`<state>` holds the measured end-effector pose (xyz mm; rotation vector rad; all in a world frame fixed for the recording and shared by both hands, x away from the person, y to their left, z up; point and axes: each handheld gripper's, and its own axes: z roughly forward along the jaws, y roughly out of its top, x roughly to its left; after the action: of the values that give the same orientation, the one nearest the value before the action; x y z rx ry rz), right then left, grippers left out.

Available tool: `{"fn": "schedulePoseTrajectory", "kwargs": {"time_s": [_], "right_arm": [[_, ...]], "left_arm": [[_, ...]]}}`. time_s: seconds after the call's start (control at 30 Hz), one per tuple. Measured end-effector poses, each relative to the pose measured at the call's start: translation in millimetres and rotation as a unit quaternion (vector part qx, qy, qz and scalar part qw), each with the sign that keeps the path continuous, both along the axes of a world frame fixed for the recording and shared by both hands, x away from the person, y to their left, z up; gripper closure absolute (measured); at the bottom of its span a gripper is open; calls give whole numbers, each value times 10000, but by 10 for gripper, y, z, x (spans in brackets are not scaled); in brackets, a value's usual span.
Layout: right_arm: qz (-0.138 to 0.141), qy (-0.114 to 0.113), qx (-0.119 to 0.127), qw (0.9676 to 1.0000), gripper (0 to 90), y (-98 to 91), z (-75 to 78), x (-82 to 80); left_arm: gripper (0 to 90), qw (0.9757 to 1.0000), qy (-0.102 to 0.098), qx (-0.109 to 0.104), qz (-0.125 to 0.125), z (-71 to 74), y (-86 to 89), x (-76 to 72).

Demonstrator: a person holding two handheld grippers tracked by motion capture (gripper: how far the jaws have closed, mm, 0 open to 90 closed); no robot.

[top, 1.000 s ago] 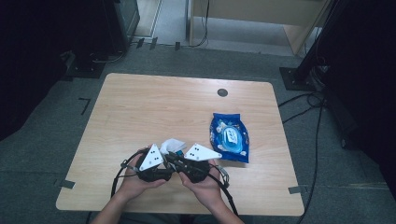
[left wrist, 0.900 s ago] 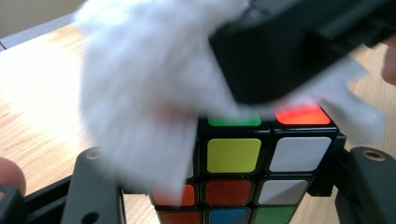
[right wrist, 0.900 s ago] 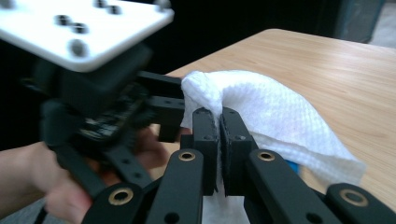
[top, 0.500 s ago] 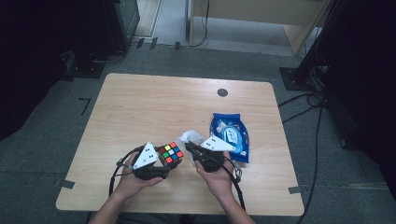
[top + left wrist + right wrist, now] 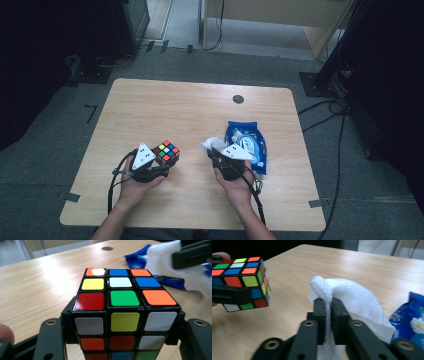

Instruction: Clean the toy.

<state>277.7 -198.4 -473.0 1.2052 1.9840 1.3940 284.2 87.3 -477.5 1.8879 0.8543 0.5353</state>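
Between our left gripper's (image 5: 161,169) jaws sits the scrambled puzzle cube (image 5: 124,312), clamped by both sides near the table's (image 5: 165,107) front left, its top showing red, green, orange, yellow, white and blue stickers. Just right of it, our right gripper (image 5: 327,305) pinches a crumpled white wipe (image 5: 352,302), jaws having just been opening though the wipe remains between them. Beside that lies a blue wipes packet (image 5: 250,142) on the pale wooden tabletop, with dark grey carpet around
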Motion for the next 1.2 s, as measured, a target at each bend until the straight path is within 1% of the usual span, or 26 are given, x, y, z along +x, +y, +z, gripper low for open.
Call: {"fn": "schedulePoseTrajectory", "kwargs": {"time_s": [0.03,0.1,0.17,0.3,0.37,0.5,0.6,0.7,0.77,0.83,0.87,1.0,1.1,1.2], "right_arm": [[-22,-28,10,10000,702,-6,-5,5],[20,-42,94,9999,662,-25,4,9],[16,-104,85,9999,615,-28,15,8],[-29,-95,111,9999,579,-29,19,1],[-36,-71,154,9998,577,-32,20,1],[-16,-65,189,9998,578,-31,31,-8],[-6,-74,183,9998,578,-26,32,-12],[1,-51,170,9998,578,-27,29,-12],[0,-49,173,9998,579,-29,29,-13],[0,-52,172,9998,579,-30,30,-14],[-2,-55,174,9998,579,-30,30,-15],[4,-58,173,9998,579,-27,31,-16],[-2,-70,174,9998,577,-28,36,-19],[-29,-66,185,9998,572,-33,40,-22]], "left_arm": [[339,10000,-2,33,63,-11,2,10],[339,9999,15,64,144,-26,4,24],[339,9997,18,93,222,-39,14,37],[339,9991,93,123,394,-79,27,70],[339,9986,150,149,484,-106,28,93],[339,9969,231,269,707,-175,24,159],[339,9955,292,275,856,-197,33,191],[339,9938,325,369,996,-232,46,222],[339,9923,363,470,1084,-267,47,247],[339,9920,394,472,1102,-280,42,255],[339,9920,374,486,1100,-281,35,253],[339,9916,410,619,1058,-300,5,252],[339,9908,442,741,1046,-317,-16,250],[339,9911,431,741,1020,-323,-31,241]]}}
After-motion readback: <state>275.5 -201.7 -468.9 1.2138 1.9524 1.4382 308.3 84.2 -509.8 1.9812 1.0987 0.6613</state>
